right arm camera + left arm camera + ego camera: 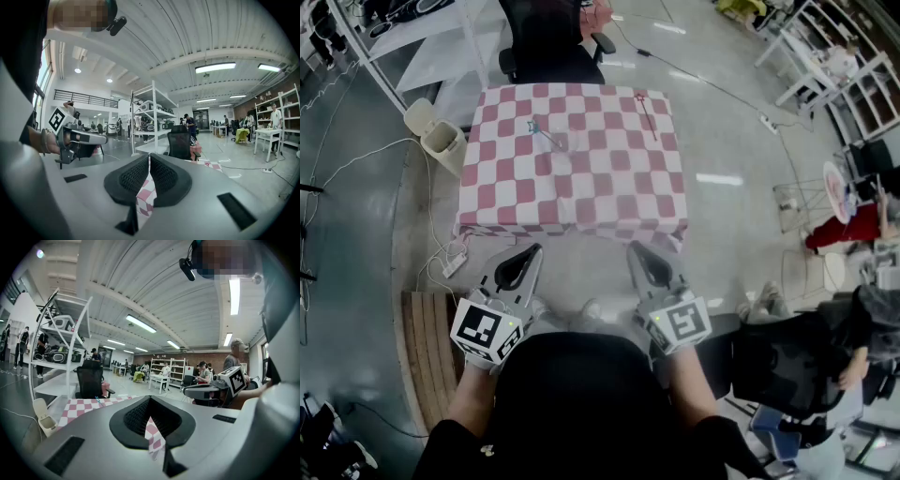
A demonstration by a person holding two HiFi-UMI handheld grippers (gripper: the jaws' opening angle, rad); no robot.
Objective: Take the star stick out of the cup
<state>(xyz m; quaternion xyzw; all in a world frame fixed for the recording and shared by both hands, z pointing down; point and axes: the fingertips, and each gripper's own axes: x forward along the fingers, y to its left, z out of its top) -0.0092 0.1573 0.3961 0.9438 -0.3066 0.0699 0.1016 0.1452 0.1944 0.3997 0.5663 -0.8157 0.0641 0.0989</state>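
Two star sticks lie flat on the red-and-white checked tablecloth (572,192). The blue star stick (543,135) is left of centre, and it also shows in the left gripper view as a blue star stick (97,400). A red star stick (647,113) lies near the far right corner, and the red star stick (207,163) shows again in the right gripper view. No cup shows in any view. My left gripper (532,251) and right gripper (635,249) hang side by side just short of the table's front edge. Both are shut with nothing in them.
A black office chair (548,42) stands behind the table. A white bin (441,141) sits by the table's left side, with cables and a power strip (453,265) on the floor. A wooden pallet (427,347) lies at my left. White shelving (839,70) stands far right.
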